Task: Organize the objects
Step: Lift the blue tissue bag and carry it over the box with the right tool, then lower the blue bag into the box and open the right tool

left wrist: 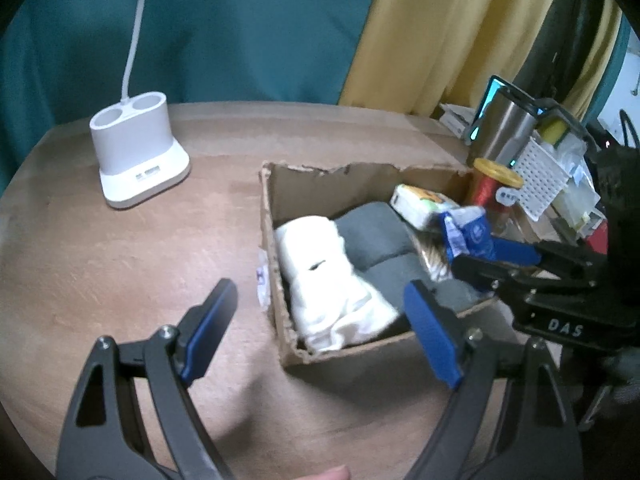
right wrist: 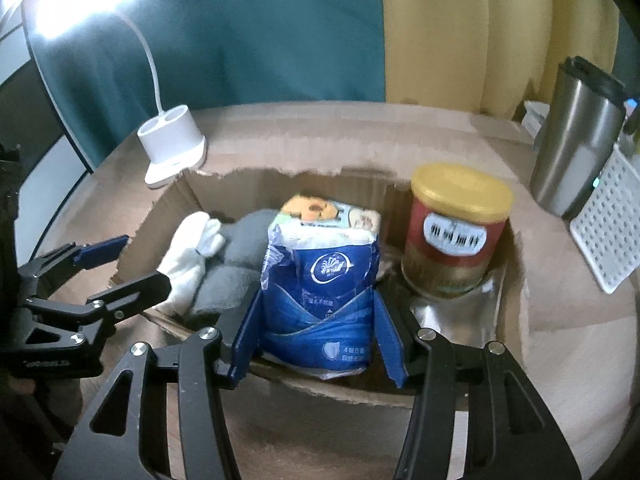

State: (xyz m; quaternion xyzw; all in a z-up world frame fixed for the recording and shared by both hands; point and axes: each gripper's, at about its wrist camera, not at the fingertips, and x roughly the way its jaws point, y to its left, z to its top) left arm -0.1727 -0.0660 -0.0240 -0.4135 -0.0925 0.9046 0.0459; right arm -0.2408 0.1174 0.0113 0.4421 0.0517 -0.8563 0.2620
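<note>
One tissue pack [right wrist: 320, 304] inside right hand-held gripper [right wrist: 318, 344]

The right gripper [right wrist: 316, 344] is angled downward, its blue fingers [right wrist: 246, 340] pressed against both sides of a blue packet [right wrist: 320, 300]. The left gripper [left wrist: 320, 328] is held beside it, tilted down, its fingers [left wrist: 432, 332] spread wide with nothing gripped.

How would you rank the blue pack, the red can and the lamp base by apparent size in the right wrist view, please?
1. blue pack, though nearest the camera
2. red can
3. lamp base, farthest away
</note>
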